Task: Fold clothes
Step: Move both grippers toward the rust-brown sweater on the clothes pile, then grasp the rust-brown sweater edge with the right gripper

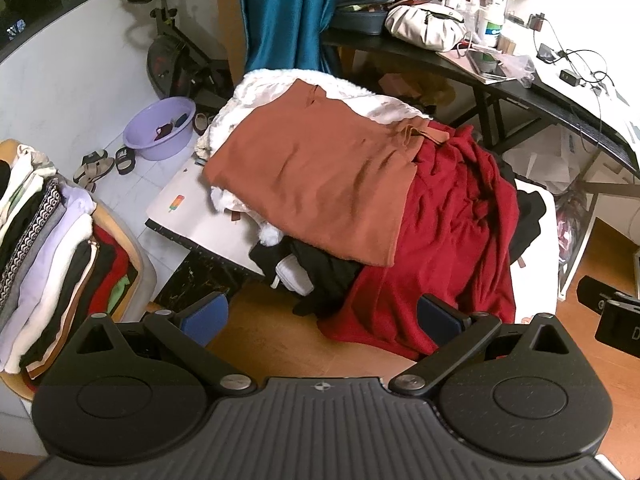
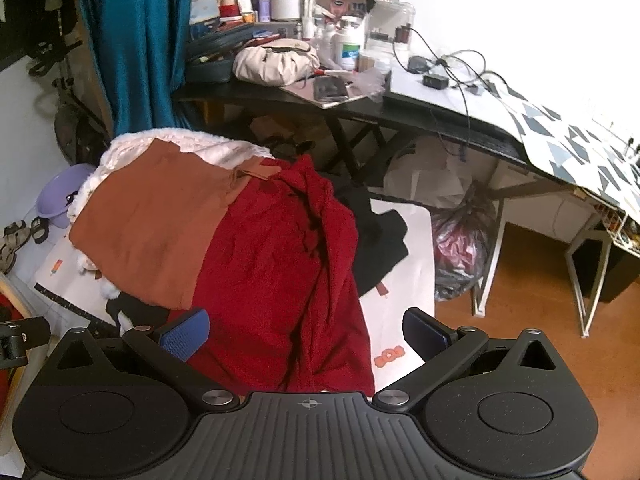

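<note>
Both the left hand-held gripper and the right hand-held gripper hover with fingers spread apart and empty, over the near edge of a heap of unfolded clothes. A crimson garment lies nearest, a rust-brown top overlaps it, and black clothing lies under them. Only the left wrist view shows the stack of folded clothes at left; the right wrist view shows more of the cluttered black bench behind.

Left gripper: jaws spread wide, blue pads apart, nothing between them. Right gripper: jaws likewise spread wide, pads empty. Both point forward and slightly down. The right gripper's body shows at the left view's right edge.
</note>
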{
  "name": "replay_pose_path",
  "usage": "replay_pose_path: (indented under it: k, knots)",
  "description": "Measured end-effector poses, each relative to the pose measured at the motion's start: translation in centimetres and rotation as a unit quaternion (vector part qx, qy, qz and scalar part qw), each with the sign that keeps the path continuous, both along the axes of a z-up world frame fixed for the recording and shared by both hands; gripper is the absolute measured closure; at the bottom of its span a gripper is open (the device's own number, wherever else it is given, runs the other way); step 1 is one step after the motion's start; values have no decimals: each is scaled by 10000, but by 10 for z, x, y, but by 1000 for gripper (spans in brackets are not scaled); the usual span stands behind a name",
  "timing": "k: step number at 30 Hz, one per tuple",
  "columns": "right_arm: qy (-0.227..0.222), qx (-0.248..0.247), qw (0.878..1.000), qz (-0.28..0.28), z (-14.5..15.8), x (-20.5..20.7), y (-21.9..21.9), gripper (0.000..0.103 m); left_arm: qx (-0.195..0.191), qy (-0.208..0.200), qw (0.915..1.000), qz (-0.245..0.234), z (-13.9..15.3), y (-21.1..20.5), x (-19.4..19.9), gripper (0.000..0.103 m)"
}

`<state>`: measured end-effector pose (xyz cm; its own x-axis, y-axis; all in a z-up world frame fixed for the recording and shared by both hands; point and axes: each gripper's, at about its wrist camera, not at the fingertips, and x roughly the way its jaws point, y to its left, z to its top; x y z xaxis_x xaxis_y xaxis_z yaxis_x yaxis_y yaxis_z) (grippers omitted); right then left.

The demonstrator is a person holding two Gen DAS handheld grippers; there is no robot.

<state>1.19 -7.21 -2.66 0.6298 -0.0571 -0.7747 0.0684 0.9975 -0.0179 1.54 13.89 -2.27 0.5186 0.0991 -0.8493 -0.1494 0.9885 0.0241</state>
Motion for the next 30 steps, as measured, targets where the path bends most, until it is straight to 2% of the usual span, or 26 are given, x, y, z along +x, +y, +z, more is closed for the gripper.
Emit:
replay_pose_path:
  k: [14, 20, 26, 30]
  knots:
    - [67, 42, 10000, 33, 0, 11, 17, 1, -20, 109, 9999, 115, -2, 22, 0, 0]
    - [-236, -8, 9997, 45, -1, 14, 13, 1, -204, 299, 9990, 275, -14, 30, 5, 0]
    - [-358, -11, 9993, -61, -6, 43, -2, 1, -269, 366, 9976, 519, -22, 40, 27, 0]
    - [-298, 192, 9993, -90, -20, 80, -14, 1, -145, 299, 9972, 676, -25, 45, 57, 0]
